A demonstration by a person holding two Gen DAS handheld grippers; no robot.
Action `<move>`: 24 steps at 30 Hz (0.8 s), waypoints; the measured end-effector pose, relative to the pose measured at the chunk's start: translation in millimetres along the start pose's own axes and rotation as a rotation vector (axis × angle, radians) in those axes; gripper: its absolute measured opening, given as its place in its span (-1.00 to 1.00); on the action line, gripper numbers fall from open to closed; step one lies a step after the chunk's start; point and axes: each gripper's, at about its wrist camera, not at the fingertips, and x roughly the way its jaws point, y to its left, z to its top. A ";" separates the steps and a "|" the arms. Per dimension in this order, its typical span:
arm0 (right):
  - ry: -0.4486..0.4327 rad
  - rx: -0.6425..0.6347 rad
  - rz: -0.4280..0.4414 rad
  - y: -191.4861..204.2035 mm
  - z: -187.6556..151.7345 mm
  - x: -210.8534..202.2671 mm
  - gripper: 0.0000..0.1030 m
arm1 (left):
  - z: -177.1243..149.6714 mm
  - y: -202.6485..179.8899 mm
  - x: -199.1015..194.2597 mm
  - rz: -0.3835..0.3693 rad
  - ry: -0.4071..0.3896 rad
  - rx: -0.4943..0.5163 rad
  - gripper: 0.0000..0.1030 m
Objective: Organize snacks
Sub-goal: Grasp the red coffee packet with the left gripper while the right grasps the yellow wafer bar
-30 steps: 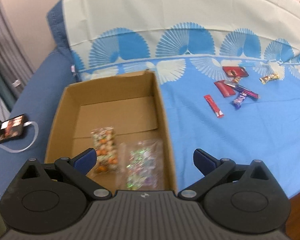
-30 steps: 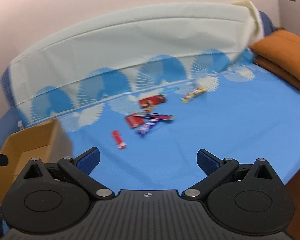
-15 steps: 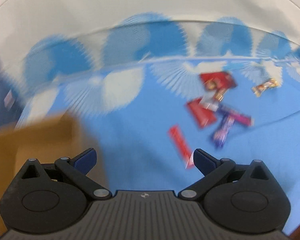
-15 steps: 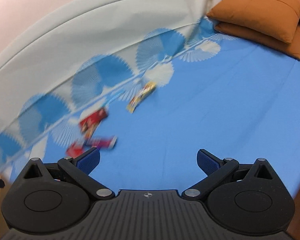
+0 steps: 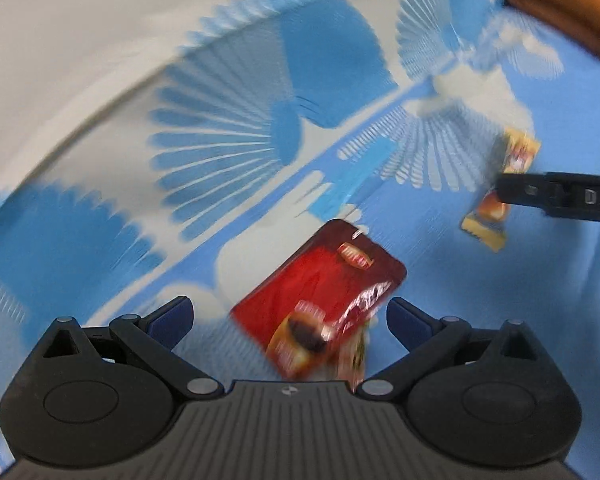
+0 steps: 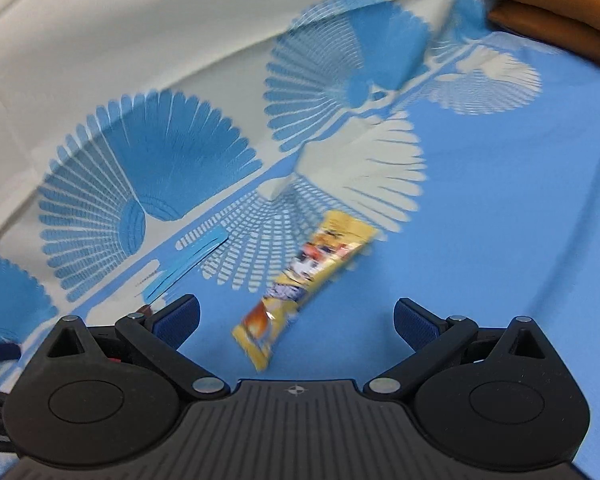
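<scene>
A: Status of the left claw (image 5: 288, 318)?

B: Jaws spread wide, holding nothing. The red snack packet (image 5: 320, 300) lies flat on the blue bed sheet (image 5: 560, 320) directly between the fingertips, running from 7 o'clock to 1 o'clock. A second small wrapper at its 5 o'clock edge is too blurred to identify.

A: Handling properties?

B: Judged as a light, thin film packet: soft, crinkly, likely slippery. It will flex instead of lifting rigidly. Recommended hold: across the short width near the middle, pressing lightly into the sheet so the lower finger gets under an edge.

A: Right claw (image 6: 296, 318)?

B: Also spread, empty. The yellow snack bar (image 6: 304, 280) lies on the sheet between its fingertips, also angled 7 to 1 o'clock. The left view shows the same bar at 2 o'clock, partly behind a black finger of the right claw.

A: Handling?

B: Light, slim, probably somewhat stiffer than the packet. Grip across the narrow width at mid-length; an end grip would likely let it swing or slip.
</scene>
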 end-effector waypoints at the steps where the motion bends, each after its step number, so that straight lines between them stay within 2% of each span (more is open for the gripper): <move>1: 0.002 -0.015 -0.002 2.3 0.0 6.0 0.99 | 4.8 -5.7 10.6 0.013 0.008 0.032 1.00; 3: 0.001 -0.027 -0.025 7.6 -3.0 19.7 1.00 | 9.9 -14.2 30.8 0.056 0.024 0.084 1.00; 5: 0.012 -0.041 -0.047 7.5 -6.0 30.1 1.00 | 13.5 -11.7 45.4 0.056 0.044 0.053 1.00; 6: -0.024 -0.078 -0.055 10.1 -9.6 30.2 0.95 | 15.1 -3.4 46.1 0.040 0.043 -0.013 0.75; 7: -0.030 -0.129 -0.073 12.7 -12.2 29.6 0.79 | 15.0 8.5 45.4 -0.004 0.049 -0.100 0.39; 8: -0.044 -0.188 -0.115 16.8 -14.8 29.3 0.14 | 14.6 20.9 44.1 -0.069 0.058 -0.182 -0.49; 9: -0.075 -0.230 -0.137 18.3 -17.3 25.8 -0.19 | 14.9 32.8 42.1 -0.102 0.066 -0.261 -0.99; 10: -0.082 -0.209 -0.120 14.1 -16.7 23.1 -0.22 | 15.0 42.4 39.9 -0.111 0.069 -0.306 -1.00; 11: -0.075 -0.173 -0.102 8.7 -15.4 21.1 -0.38 | 14.6 47.7 37.6 -0.103 0.065 -0.316 -1.00; 14: -0.094 -0.159 -0.103 1.3 -16.1 6.7 -0.39 | 7.2 60.6 22.4 -0.072 0.028 -0.300 -1.00; 18: -0.101 -0.177 -0.054 -1.8 -20.0 -18.8 -0.39 | 4.6 67.1 14.7 -0.057 0.029 -0.304 -1.00; 19: -0.098 -0.180 -0.053 -2.4 -22.0 -22.7 -0.39 | 5.9 68.4 13.3 -0.076 0.023 -0.303 -1.00; 20: -0.093 -0.183 -0.049 -2.2 -23.1 -24.3 -0.39 | 8.5 66.8 11.8 -0.108 0.016 -0.307 -0.77; 21: -0.086 -0.187 -0.046 -2.4 -24.6 -24.6 -0.39 | 9.7 65.0 6.9 -0.136 0.011 -0.286 -0.09; 22: -0.082 -0.191 -0.049 -2.9 -25.9 -24.1 -0.39 | 13.8 56.7 6.5 -0.137 0.002 -0.236 0.43; 23: -0.079 -0.192 -0.046 -3.4 -26.6 -22.4 -0.39 | 17.3 45.0 6.2 -0.101 -0.024 -0.174 0.96; 24: -0.074 -0.191 -0.039 -5.2 -27.1 -20.5 -0.39 | 17.5 34.9 3.9 -0.062 -0.080 -0.121 0.99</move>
